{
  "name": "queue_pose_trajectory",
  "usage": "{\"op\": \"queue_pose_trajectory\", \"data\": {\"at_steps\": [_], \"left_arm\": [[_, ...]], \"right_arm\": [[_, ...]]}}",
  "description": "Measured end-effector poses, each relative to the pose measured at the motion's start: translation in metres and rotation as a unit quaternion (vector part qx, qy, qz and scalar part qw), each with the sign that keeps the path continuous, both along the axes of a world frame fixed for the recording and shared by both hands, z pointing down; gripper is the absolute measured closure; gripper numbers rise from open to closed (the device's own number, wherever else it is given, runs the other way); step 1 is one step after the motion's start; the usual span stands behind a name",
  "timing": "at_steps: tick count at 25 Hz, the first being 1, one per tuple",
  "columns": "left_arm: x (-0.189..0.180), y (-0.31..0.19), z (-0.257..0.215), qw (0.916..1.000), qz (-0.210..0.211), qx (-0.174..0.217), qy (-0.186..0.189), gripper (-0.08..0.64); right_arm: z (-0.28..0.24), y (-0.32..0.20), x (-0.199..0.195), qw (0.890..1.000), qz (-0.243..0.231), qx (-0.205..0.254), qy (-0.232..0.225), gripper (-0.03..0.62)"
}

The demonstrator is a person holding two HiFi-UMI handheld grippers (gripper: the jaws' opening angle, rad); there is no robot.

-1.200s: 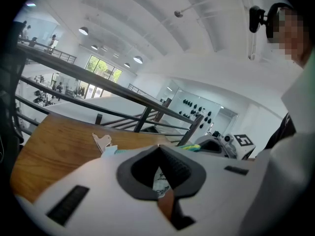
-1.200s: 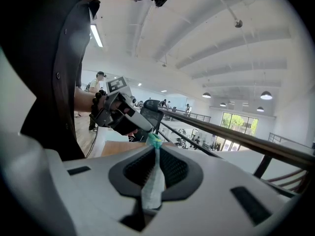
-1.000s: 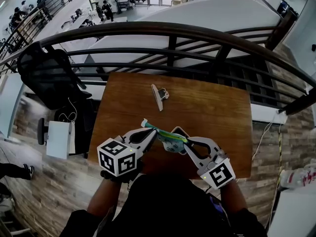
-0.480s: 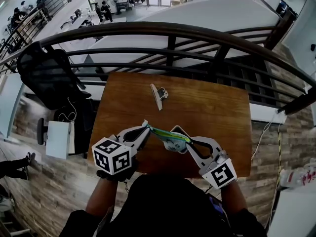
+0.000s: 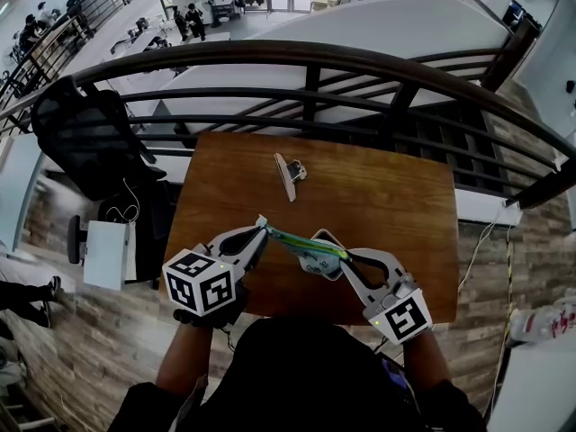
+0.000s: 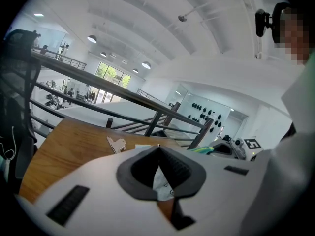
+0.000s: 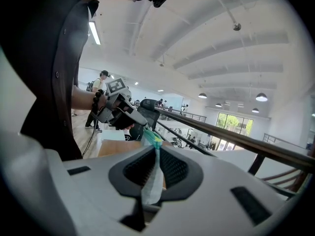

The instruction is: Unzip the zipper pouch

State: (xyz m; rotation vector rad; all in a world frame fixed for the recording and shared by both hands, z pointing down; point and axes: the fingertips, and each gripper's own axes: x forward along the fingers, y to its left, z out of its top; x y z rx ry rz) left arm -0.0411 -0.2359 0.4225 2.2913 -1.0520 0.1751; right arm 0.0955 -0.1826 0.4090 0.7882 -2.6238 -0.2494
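Head view: the zipper pouch [image 5: 306,245] is stretched between the two grippers over the near part of the wooden table [image 5: 387,196]. The left gripper [image 5: 262,231] has its jaws pressed tight together on a thin pale piece at the pouch's left end. The right gripper [image 5: 343,258] is closed on the right end. In the right gripper view, the pale sheet [image 7: 153,176] sits pinched between the jaws, its green zipper band running out toward the left gripper. A metal clip [image 5: 289,175] lies farther back on the table, well apart.
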Motion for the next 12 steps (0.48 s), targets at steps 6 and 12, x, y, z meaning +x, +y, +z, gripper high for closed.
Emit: {"op": "queue_pose_trajectory", "data": {"at_steps": [6,12], "left_arm": [[-0.009,-0.002,0.002,1.0,-0.009,-0.003,0.001,0.546],[-0.02,-0.005,0.004,0.9997,-0.023,-0.006,-0.001,0.546]], "right_arm": [[0.003,-0.002,-0.006,1.0,-0.003,-0.004,-0.002,0.566],[0.005,-0.003,-0.014,1.0,-0.012,-0.01,-0.002,0.566]]}}
